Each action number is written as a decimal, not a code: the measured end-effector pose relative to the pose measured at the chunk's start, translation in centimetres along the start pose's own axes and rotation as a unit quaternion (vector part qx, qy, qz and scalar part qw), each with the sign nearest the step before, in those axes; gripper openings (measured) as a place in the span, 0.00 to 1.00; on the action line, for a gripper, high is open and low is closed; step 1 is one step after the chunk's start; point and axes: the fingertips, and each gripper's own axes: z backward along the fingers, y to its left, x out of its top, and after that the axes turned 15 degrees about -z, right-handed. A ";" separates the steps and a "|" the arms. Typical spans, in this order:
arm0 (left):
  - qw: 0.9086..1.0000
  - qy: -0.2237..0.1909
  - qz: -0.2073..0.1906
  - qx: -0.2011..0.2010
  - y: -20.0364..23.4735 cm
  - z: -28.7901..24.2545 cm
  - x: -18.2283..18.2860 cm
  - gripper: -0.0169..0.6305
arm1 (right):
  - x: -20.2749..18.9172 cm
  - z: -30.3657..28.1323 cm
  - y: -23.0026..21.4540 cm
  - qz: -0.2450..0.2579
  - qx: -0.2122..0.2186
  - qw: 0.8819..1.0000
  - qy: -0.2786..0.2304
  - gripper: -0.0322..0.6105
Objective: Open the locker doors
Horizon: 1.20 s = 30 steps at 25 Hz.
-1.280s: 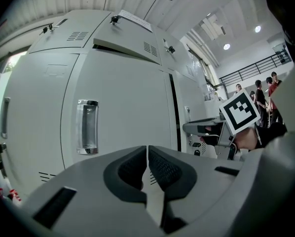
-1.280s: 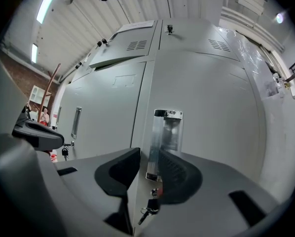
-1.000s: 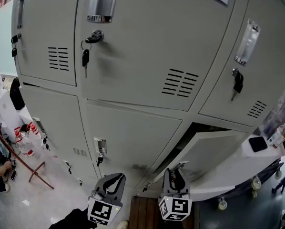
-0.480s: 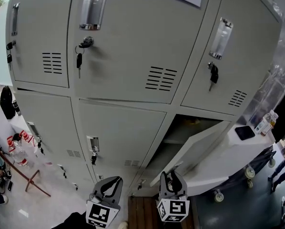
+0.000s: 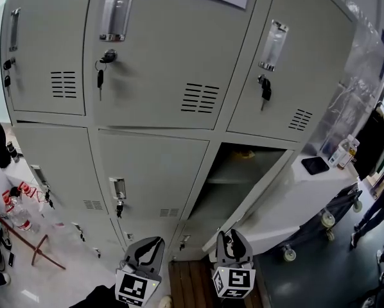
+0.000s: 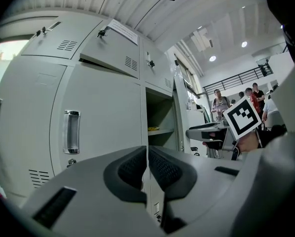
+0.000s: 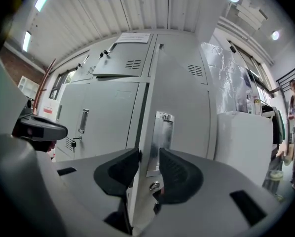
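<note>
Grey lockers [image 5: 153, 63] fill the head view. The lower right door [image 5: 269, 197] stands swung out, showing a shelved compartment [image 5: 234, 172] with something yellow on the shelf. My right gripper [image 5: 232, 239] is at that door's free edge. In the right gripper view the door edge [image 7: 142, 132] runs between the opening jaws of the right gripper [image 7: 148, 164], and the right pad stands off the metal handle plate [image 7: 160, 142]. My left gripper [image 5: 146, 249] hangs below the closed middle door [image 5: 147, 165]. The left gripper [image 6: 147, 164] is shut on nothing.
A white wheeled cabinet [image 5: 307, 197] stands right of the open door, with bottles [image 5: 343, 151] and a black item [image 5: 315, 165] on top. Keys [image 5: 100, 76] hang from upper locks. A red stand [image 5: 25, 236] is at the left. People [image 6: 219, 102] stand in the background.
The lower right door has swung further out, so more of the compartment shows. Both grippers stay at the bottom of the head view, and the view has shifted.
</note>
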 end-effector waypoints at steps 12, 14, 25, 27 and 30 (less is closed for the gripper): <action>0.998 -0.054 -0.006 -0.025 -2.6 -0.3 1.7 0.07 | 0.1 4.3 -3.0 -0.002 -0.049 0.999 -0.006 0.28; 0.998 -0.043 0.003 -0.038 -3.4 -0.3 2.0 0.07 | 0.1 4.9 -3.5 -0.001 -0.057 0.998 -0.007 0.28; 0.994 -0.070 -0.013 -0.077 -6.9 -1.3 3.0 0.07 | 0.2 8.5 -7.4 -0.007 -0.111 0.994 -0.014 0.27; 0.993 -0.077 -0.013 -0.083 -7.6 -1.6 3.2 0.07 | 0.3 9.2 -8.4 -0.008 -0.125 0.992 -0.017 0.26; 0.993 -0.078 -0.010 -0.093 -8.5 -2.0 3.4 0.07 | 0.3 10.2 -10.1 -0.009 -0.145 0.989 -0.020 0.23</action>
